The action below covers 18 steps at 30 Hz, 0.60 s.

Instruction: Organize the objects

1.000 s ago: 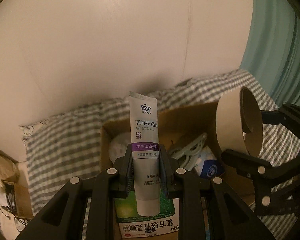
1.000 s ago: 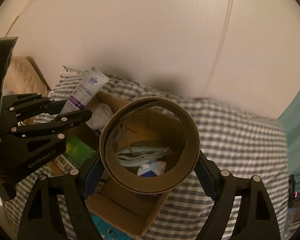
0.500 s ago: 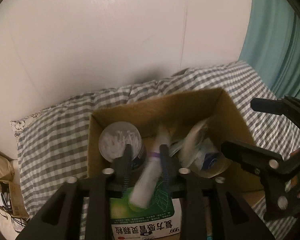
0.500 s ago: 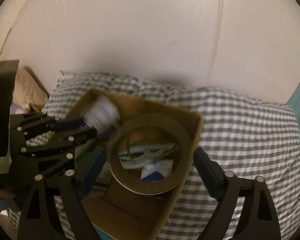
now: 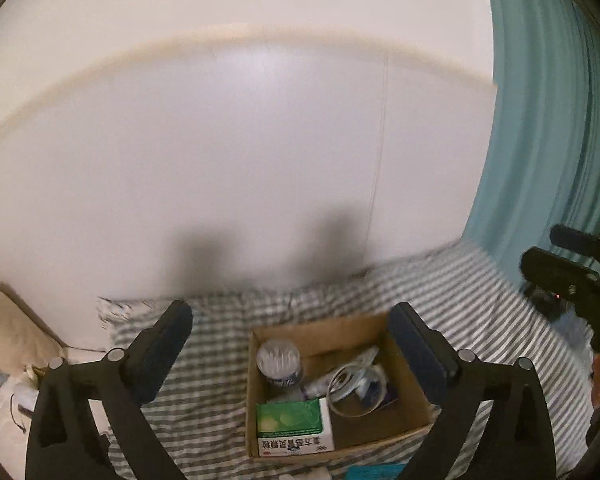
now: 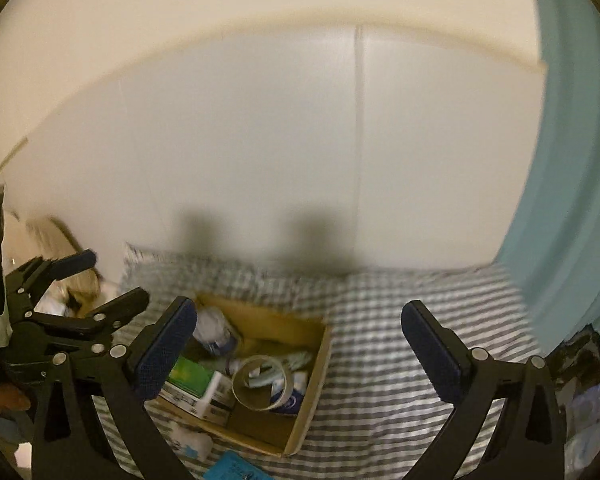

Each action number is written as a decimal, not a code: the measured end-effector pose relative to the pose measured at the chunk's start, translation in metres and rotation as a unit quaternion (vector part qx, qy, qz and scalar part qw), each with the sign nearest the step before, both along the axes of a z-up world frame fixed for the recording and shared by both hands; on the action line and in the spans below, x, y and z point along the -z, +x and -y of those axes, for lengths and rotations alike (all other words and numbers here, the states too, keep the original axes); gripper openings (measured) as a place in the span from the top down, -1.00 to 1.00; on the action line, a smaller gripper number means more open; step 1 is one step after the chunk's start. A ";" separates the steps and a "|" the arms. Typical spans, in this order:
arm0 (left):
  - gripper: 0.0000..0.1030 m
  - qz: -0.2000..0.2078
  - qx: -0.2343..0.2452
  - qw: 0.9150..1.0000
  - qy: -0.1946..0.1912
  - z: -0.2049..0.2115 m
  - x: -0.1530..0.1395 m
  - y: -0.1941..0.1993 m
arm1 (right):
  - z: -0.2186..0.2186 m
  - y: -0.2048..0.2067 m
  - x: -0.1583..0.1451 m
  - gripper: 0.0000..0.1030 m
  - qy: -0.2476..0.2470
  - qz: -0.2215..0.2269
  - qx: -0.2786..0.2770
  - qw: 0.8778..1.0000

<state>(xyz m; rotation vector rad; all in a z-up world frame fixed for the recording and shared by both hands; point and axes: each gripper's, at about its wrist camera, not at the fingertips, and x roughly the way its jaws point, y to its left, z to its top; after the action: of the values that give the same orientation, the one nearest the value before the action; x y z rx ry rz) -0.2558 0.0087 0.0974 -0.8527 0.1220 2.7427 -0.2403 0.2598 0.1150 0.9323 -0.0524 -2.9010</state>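
A cardboard box [image 5: 414, 402] sits on the checked bedspread, seen from above. Inside lie a tape roll [image 5: 354, 390], a white toothpaste tube [image 5: 320, 386], a round tub of cotton swabs [image 5: 280, 362] and a green medicine box [image 5: 294, 426]. My left gripper [image 5: 290, 346] is open and empty, raised above the box. The right wrist view shows the same box [image 6: 310, 392] with the tape roll [image 6: 260, 382] and green medicine box [image 6: 190, 378] in it. My right gripper [image 6: 300, 344] is open and empty, also raised.
A white wall stands behind the bed. A teal curtain [image 5: 548, 128] hangs at the right. A blue flat item [image 6: 230, 468] and a small white item [image 6: 190, 440] lie on the bedspread [image 6: 380, 340] in front of the box. A beige pillow [image 5: 8, 332] lies at the left.
Both grippers opened and let go: the toothpaste tube and the tape roll dropped into the box. Both grippers then pulled up and back, away from the box.
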 end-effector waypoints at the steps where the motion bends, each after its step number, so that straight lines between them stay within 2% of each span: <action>1: -1.00 -0.011 -0.007 1.000 0.009 0.006 -0.018 0.013 | -0.002 0.011 -0.014 -0.99 0.001 -0.012 0.005 1.000; 5: -1.00 -0.043 -0.018 0.999 0.017 0.021 -0.059 0.059 | -0.006 0.063 -0.071 -0.99 0.004 -0.057 0.022 0.998; 10: -1.00 -0.073 -0.042 0.996 0.014 0.043 -0.082 0.119 | -0.004 0.126 -0.104 -0.99 0.005 -0.087 0.038 0.995; 14: -1.00 -0.081 -0.049 0.995 0.017 0.058 -0.076 0.158 | -0.005 0.170 -0.106 -0.99 -0.001 -0.096 0.040 0.995; 18: -1.00 -0.071 -0.055 0.996 0.021 0.066 -0.047 0.182 | -0.001 0.205 -0.082 -0.99 0.015 -0.096 0.040 0.994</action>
<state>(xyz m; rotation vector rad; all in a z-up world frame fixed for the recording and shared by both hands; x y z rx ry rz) -0.0736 -0.0573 0.1446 -0.6711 0.0467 2.8974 -0.0351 0.2608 0.1975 0.6659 -0.0331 -3.0573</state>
